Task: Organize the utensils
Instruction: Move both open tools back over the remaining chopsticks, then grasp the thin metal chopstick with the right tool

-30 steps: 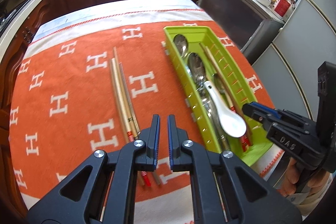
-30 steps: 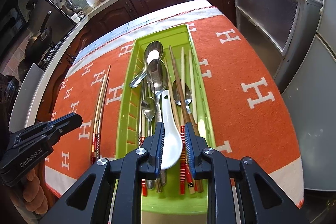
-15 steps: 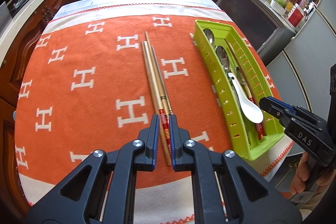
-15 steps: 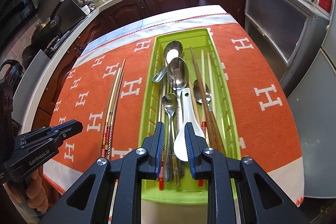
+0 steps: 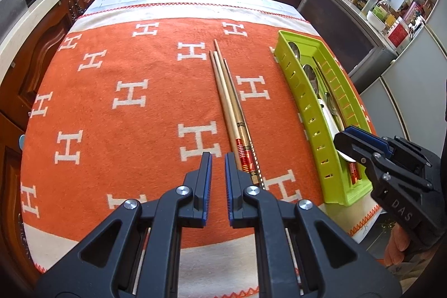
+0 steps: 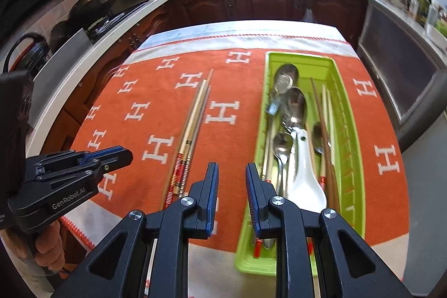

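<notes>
- The left gripper (image 5: 218,158) has slid sideways across the orange cloth (image 5: 125,130); its nearly closed, empty jaws, which a second ago straddled the handle ends of the loose chopsticks (image 5: 234,119), now sit just left of them.
- The right gripper (image 6: 230,172) has drifted left off the green utensil tray (image 6: 350,158) and now hovers over the cloth between the tray's left wall and the chopsticks. Its jaws stand narrowly apart, with nothing between them.
- Judged from this, nothing has been picked up yet: the chopsticks are the only utensils left outside the tray, and either gripper is near enough to take them next.
- The chopsticks lie touching in one bundle on the table, red-banded ends toward the grippers; it looks like three or four sticks, though the count is hard to settle.
- The tray already holds metal spoons (image 6: 294,105), a white ceramic spoon (image 6: 306,180) and more chopsticks along its right side, so free room is tight.
- The white spoon lies over the other handles and may get in the way.
- The tray's near end overhangs the cloth's edge.
</notes>
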